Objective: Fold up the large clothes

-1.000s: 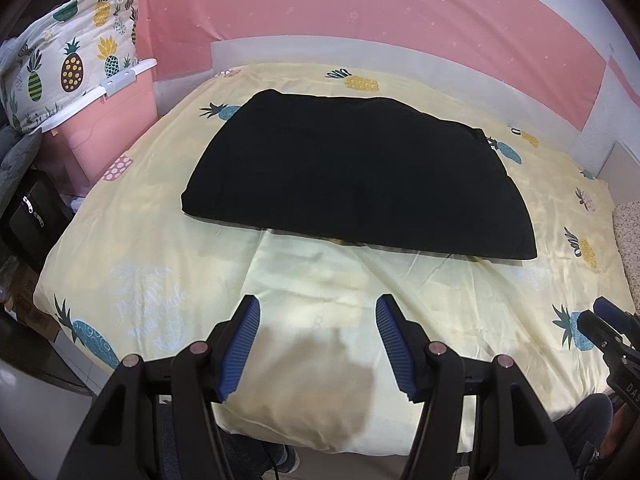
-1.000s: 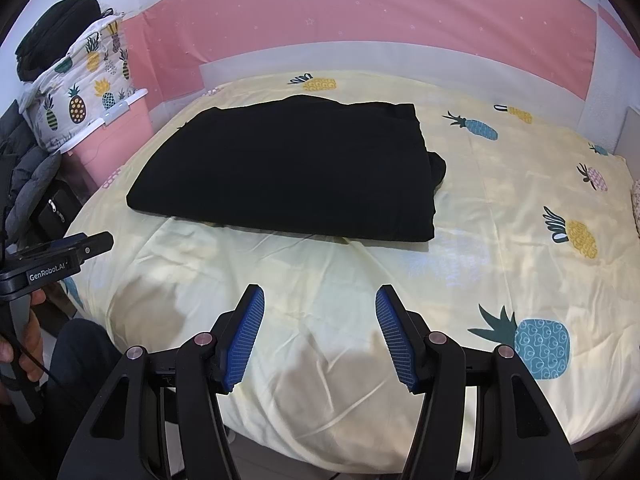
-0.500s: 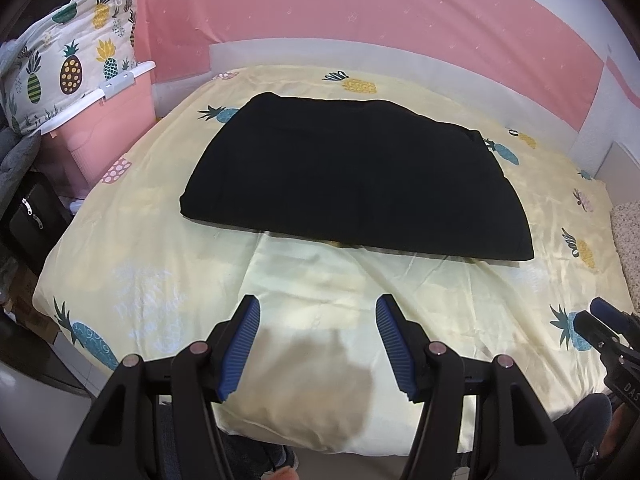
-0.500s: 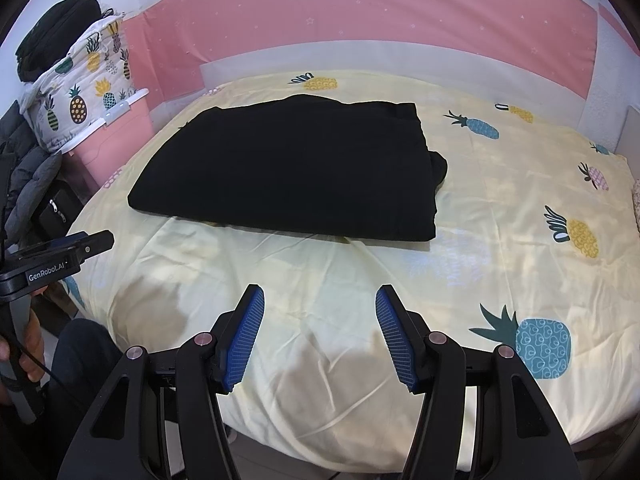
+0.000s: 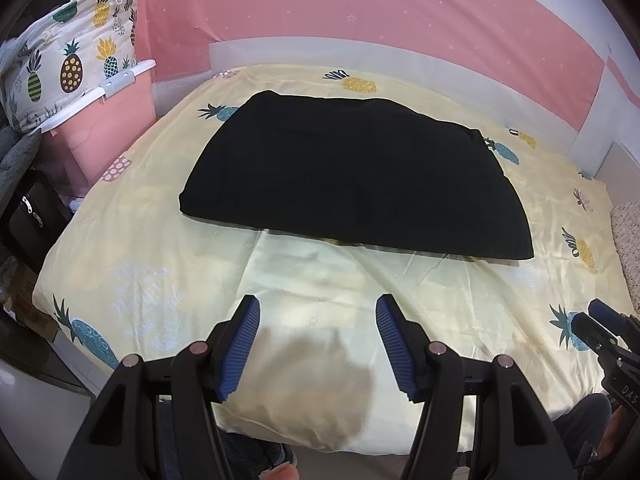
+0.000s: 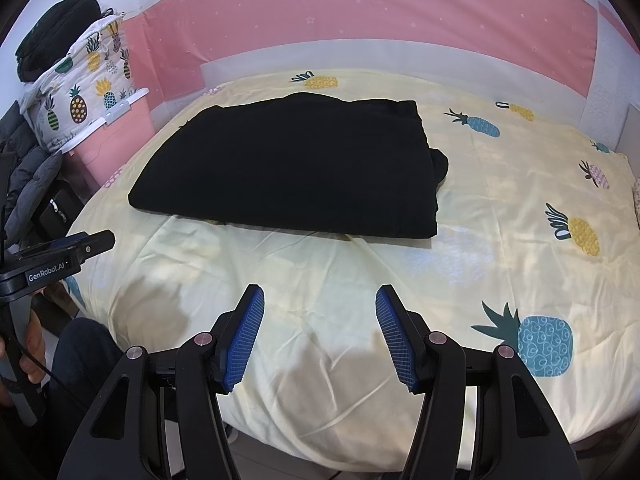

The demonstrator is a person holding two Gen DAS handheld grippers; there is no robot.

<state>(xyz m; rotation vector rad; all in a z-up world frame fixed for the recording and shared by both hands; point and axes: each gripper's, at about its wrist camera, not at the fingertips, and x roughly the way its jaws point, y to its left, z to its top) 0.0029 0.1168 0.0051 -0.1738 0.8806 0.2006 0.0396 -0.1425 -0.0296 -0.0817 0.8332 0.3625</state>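
Garment: I see the folded black garment [image 5: 356,176] flat mid-bed, at 12 o'clock from both grippers.
Bed: pineapple-print yellow sheet [image 6: 320,272].
Left gripper [image 5: 318,344]: jaws released, nothing between, above the bed's near edge.
Right gripper [image 6: 320,340]: same, empty.

Both grippers were black frames with ribbed blue pads and round silvery pins at the finger joints. The left gripper [image 5: 318,342], seen beside the right gripper [image 6: 320,334], carried white "GenRobot.AI" lettering on its side and a thin black cable. The person's leg [image 6: 80,360] below it wore dark blue trousers.
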